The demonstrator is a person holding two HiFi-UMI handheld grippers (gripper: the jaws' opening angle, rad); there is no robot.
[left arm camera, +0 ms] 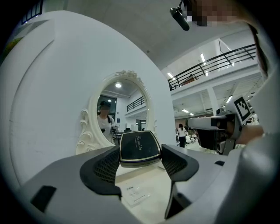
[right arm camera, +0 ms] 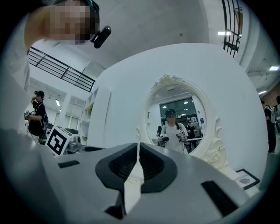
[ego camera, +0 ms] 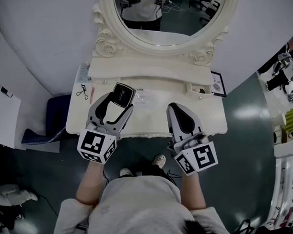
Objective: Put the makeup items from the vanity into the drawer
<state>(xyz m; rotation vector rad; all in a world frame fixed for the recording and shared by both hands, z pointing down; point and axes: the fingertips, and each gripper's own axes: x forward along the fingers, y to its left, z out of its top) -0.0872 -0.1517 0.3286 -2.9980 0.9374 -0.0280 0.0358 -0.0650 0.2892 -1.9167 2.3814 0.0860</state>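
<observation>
Gripping black compact (left arm camera: pixel 139 146) by side edges in left tongs (left arm camera: pixel 141 158), clear of surface (ego camera: pixel 151 115) for stowing; right tongs (right arm camera: pixel 138 162) pressed together, empty.

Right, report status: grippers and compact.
Left gripper shut on compact, over vanity. Right gripper shut, empty. Scissors at vanity's left edge, clear of both.

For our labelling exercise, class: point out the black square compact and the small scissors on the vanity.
black square compact case (ego camera: pixel 122 95), head view, middle of its lid.
small scissors (ego camera: pixel 82 92), head view, middle of the pair.
</observation>
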